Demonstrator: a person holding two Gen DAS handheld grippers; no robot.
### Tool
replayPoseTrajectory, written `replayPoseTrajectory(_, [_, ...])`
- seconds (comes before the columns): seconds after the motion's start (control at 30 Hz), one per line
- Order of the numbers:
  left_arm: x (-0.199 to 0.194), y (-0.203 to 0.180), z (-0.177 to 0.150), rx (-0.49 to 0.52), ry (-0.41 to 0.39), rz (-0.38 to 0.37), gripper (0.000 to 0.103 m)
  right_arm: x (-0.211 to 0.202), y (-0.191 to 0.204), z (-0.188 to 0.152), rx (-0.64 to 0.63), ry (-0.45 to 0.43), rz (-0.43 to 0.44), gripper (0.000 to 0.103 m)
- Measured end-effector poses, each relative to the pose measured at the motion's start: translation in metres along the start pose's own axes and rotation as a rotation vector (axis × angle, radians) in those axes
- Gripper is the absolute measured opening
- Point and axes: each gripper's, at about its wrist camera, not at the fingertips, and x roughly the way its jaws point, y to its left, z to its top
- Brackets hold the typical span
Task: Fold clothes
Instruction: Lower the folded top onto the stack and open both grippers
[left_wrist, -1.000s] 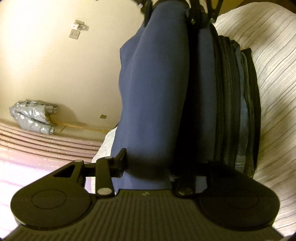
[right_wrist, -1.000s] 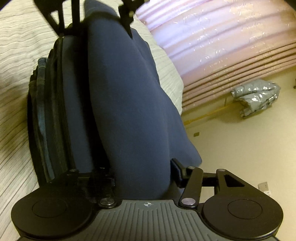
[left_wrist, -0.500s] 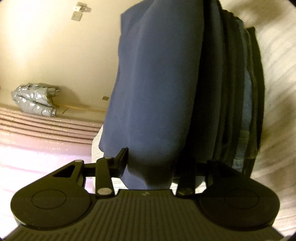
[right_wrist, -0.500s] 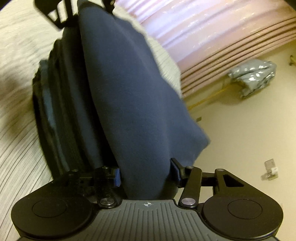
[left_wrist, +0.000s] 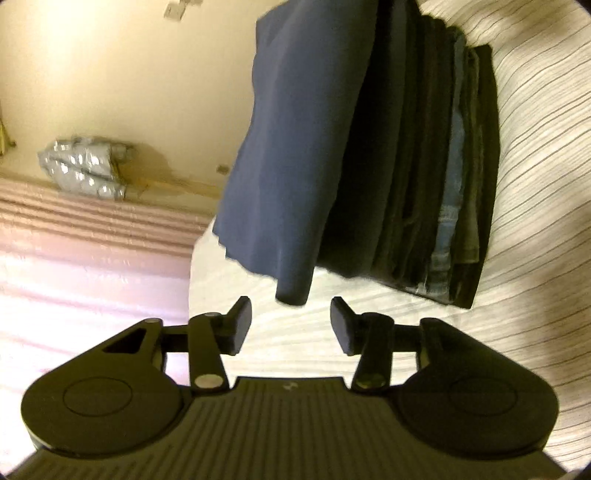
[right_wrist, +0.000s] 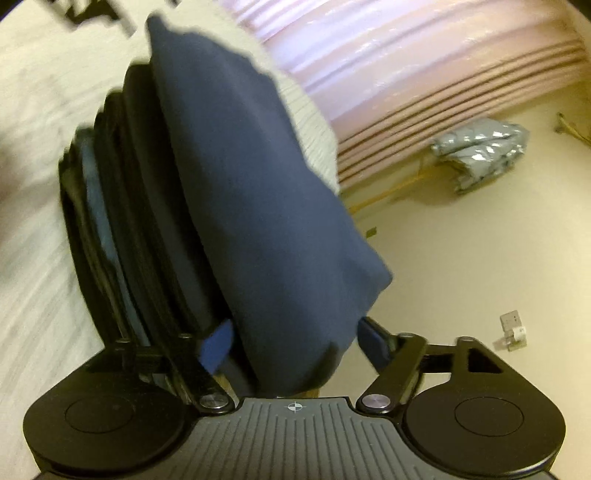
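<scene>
A folded navy garment lies on top of a stack of folded dark clothes on a striped bed cover. My left gripper is open and empty, drawn back just clear of the garment's near corner. In the right wrist view the navy garment rests on the same stack. My right gripper has its jaws spread around the garment's near end, which still sits between the pads; that view is blurred.
A pink ribbed bed skirt hangs beside the bed. A silver-grey bundle lies on the beige floor, also in the right wrist view. A small white fitting sits on the floor.
Both grippers were shut on the navy garment; both have opened. The left one has pulled back off the garment. The right one's jaws have spread but still straddle it.
</scene>
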Motion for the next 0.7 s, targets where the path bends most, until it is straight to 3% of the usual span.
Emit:
replayPoseTrajectory(0.2, [0.015,-0.004,0.015,0.005,-0.03,-0.024,0.045,0.0,0.002,0.012,0.003,0.004,0.021,0.076])
replayPoseTrajectory(0.4, [0.011,0.006,0.007,-0.069,-0.002,-0.068,0.045,0.004,-0.013,-0.006,0.157,0.117,0.122,0.076])
replayPoseTrajectory(0.5, [0.0,0.026,-0.002,-0.209,0.022,-0.101,0.045,-0.014,-0.027,-0.013,0.303,0.11,0.172,0.076])
replayPoseTrajectory(0.7, [-0.011,0.096,-0.001,-0.642,-0.001,-0.164,0.044,-0.026,-0.094,-0.018,0.824,-0.019,0.302,0.076])
